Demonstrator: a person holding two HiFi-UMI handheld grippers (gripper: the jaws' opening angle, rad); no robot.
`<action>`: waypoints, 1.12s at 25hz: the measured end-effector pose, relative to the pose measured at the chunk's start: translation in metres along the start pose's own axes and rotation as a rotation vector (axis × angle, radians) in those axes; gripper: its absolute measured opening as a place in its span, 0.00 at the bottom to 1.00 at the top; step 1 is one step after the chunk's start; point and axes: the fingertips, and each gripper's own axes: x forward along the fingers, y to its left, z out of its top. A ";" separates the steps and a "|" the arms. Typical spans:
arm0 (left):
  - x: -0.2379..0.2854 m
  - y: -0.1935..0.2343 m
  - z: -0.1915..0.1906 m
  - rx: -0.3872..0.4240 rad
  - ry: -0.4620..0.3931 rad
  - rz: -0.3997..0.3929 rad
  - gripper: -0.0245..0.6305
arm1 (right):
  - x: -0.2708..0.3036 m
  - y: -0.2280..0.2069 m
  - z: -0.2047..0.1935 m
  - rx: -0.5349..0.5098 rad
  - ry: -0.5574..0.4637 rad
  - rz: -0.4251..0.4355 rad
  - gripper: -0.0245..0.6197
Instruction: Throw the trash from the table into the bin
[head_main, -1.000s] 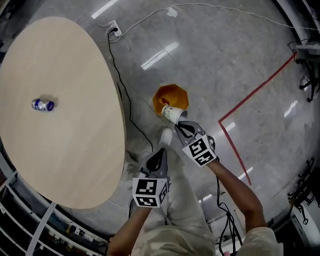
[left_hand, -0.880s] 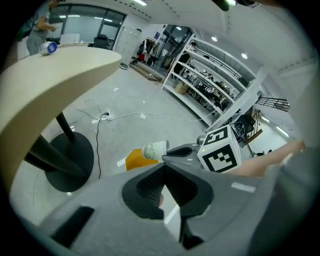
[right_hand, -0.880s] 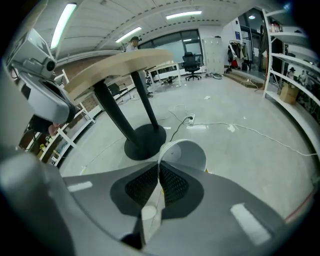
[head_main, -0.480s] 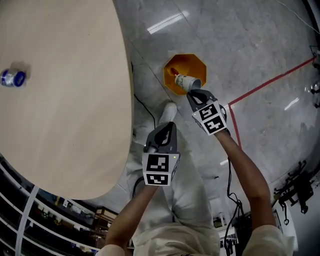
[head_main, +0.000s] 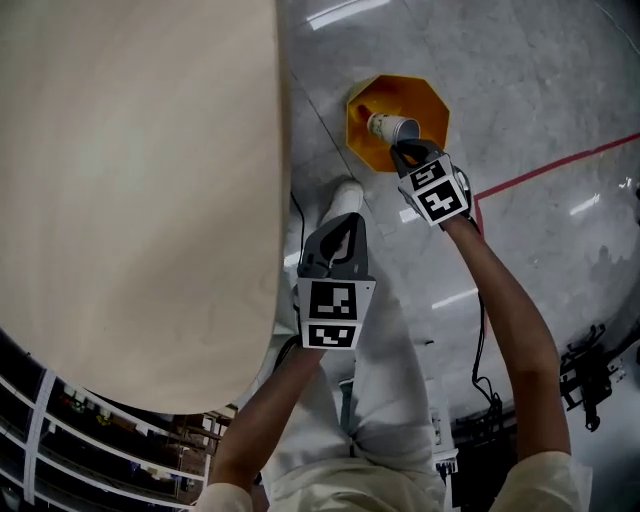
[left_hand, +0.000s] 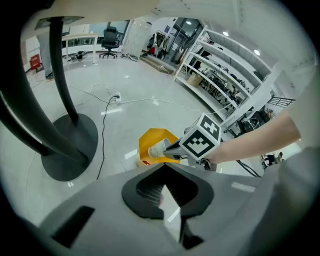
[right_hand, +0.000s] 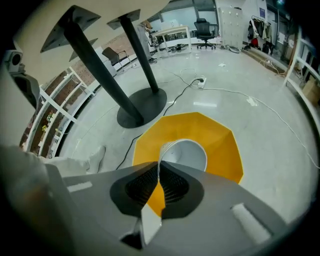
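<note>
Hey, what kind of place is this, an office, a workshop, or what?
Probably a lab or workshop with some office space: metal shelving racks loaded with gear, a polished grey floor marked with a red tape line, and an office chair beside desks in the background.

A glossy grey tiled floor (head_main: 560, 90) reflects ceiling lights and is crossed by a red tape line (head_main: 560, 165) and a black cable (left_hand: 103, 131). A round pale wooden table (head_main: 130, 180) stands on a black pedestal base (left_hand: 67, 150). White metal shelving racks (left_hand: 220, 80) line one side; a black office chair (left_hand: 110, 36) stands far off.
</note>
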 end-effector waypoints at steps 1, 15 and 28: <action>0.003 0.002 -0.002 -0.002 0.000 0.000 0.04 | 0.005 -0.003 -0.002 0.002 0.006 -0.003 0.07; -0.039 -0.015 0.011 0.104 -0.010 -0.040 0.04 | -0.040 0.005 0.025 0.121 -0.087 -0.010 0.20; -0.140 -0.066 0.042 0.212 -0.062 -0.122 0.04 | -0.183 0.047 0.078 0.223 -0.304 -0.120 0.05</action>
